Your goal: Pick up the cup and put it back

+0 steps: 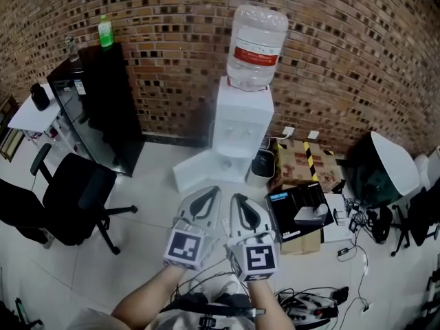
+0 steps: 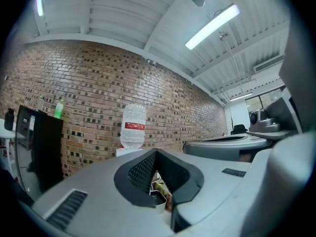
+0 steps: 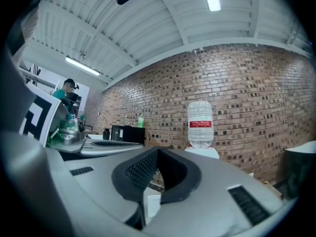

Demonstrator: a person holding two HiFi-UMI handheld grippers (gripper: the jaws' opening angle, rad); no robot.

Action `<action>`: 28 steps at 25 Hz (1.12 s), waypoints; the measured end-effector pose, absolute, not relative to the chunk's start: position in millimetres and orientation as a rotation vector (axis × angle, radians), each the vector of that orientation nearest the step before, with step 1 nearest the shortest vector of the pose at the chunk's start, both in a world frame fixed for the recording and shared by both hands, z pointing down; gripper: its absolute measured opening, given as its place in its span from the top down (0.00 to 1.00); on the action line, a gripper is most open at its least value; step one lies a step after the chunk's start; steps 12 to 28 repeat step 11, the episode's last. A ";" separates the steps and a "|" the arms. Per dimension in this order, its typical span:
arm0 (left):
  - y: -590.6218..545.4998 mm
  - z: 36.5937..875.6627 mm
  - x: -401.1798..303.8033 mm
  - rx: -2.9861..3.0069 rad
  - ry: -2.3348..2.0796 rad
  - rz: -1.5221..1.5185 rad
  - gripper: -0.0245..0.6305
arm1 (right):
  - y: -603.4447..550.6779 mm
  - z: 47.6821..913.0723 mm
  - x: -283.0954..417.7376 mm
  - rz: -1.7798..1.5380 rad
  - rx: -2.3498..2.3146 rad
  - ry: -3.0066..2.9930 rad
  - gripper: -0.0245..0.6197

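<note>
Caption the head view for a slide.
Grey left gripper and right gripper, jaws shut, side by side facing a white water dispenser with a clear red-labelled bottle, before a brick wall.

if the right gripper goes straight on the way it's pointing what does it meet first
Most likely the white water dispenser: the right gripper, jaws shut and empty, points toward it, and nothing shows in between. Depth is hard to judge.

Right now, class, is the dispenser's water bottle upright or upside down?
Upside down: the water bottle sits neck-down in the white dispenser, its base on top.
</note>
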State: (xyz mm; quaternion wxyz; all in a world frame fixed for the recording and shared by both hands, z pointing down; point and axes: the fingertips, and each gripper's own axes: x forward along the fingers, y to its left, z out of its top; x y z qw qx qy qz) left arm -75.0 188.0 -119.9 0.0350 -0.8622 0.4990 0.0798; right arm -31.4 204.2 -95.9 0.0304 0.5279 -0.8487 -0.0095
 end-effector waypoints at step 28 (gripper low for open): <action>190.0 -126.8 -59.9 -2.691 1.512 0.274 0.96 | 203.0 -110.1 -24.7 -0.030 1.633 -2.603 0.96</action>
